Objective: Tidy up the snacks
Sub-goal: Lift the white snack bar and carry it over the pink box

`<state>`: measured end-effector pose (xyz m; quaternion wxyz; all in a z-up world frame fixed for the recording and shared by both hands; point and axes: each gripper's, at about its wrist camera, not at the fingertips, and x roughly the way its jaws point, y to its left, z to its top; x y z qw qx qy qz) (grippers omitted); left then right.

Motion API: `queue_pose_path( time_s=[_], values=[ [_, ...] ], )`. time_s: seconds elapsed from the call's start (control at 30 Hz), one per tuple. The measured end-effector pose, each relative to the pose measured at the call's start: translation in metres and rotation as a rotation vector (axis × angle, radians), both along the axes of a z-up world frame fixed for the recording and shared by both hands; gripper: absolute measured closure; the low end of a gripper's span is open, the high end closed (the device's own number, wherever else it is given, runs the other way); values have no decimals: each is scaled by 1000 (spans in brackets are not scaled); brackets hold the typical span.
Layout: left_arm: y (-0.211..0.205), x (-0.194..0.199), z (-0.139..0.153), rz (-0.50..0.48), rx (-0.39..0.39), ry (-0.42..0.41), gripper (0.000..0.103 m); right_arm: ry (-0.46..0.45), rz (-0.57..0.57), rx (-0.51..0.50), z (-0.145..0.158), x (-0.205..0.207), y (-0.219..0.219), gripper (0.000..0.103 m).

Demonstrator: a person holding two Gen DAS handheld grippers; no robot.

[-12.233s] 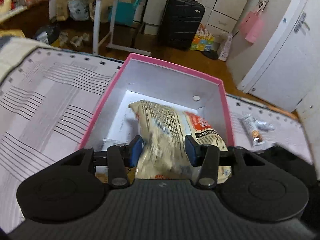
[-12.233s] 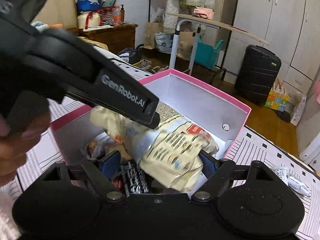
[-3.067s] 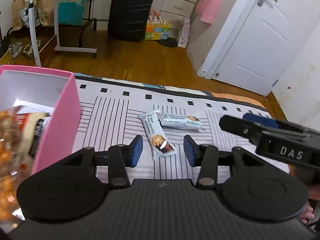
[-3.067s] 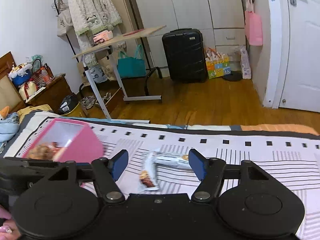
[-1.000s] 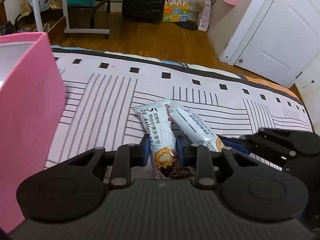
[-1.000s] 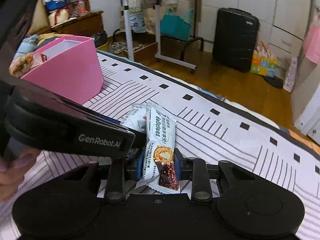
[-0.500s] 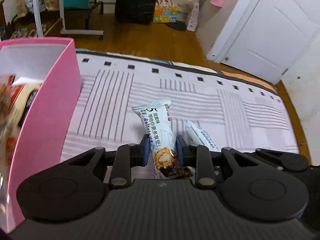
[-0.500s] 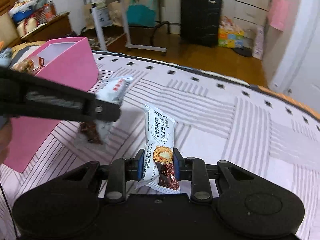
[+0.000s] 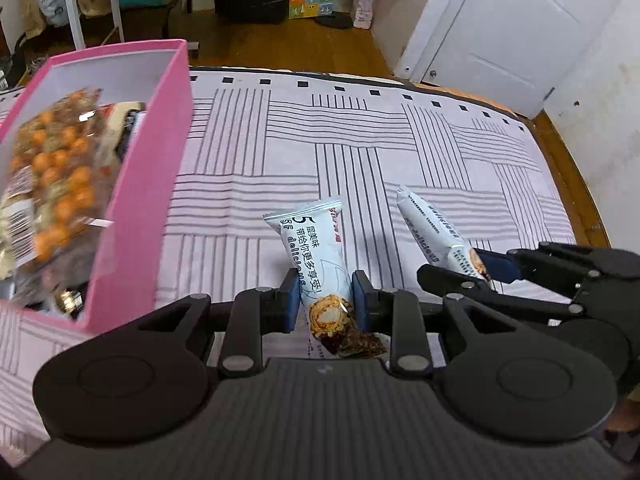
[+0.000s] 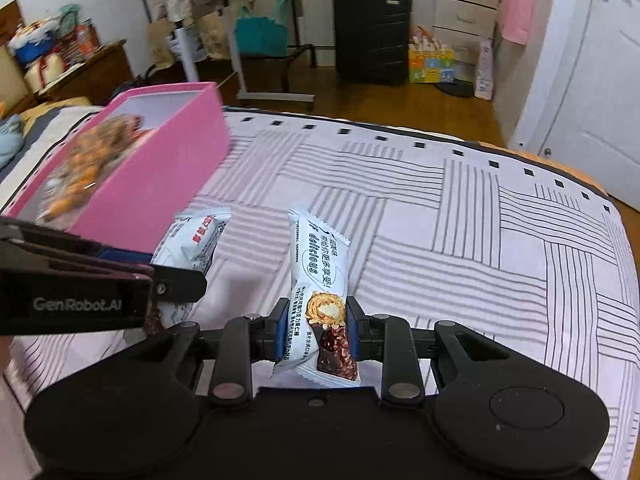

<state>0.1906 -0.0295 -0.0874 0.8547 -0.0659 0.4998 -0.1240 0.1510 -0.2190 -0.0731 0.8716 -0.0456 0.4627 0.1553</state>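
Two white wafer bar wrappers are held above the striped bedspread. My left gripper point(image 9: 325, 296) is shut on one wafer bar point(image 9: 316, 256), its blue pads pressing the wrapper's lower half. My right gripper point(image 10: 318, 332) is shut on the other wafer bar point(image 10: 320, 280); that same bar point(image 9: 434, 236) shows at the right of the left wrist view. The pink box point(image 9: 140, 184) stands on the bed at the left, open-topped, with a bag of orange snacks point(image 9: 52, 168) and other packets inside. In the right wrist view the pink box point(image 10: 160, 176) lies ahead to the left, behind the left gripper's bar point(image 10: 192, 240).
The striped bedspread point(image 9: 360, 152) stretches ahead, its far edge meeting a wooden floor. Beyond stand a black suitcase point(image 10: 372, 32), a rolling side table point(image 10: 240, 40), a colourful carton point(image 10: 430, 64) and a white door point(image 9: 512, 28) at the right.
Both grippers have risen off the bedspread with their bars and moved left toward the pink box, which now shows more of its inside.
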Motion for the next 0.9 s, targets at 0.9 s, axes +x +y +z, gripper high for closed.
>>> queue_pose_path(
  time_s=[0.9],
  values=[
    [149, -79, 115, 56, -93, -244, 77, -151, 172, 148, 97, -65, 96, 71]
  ],
)
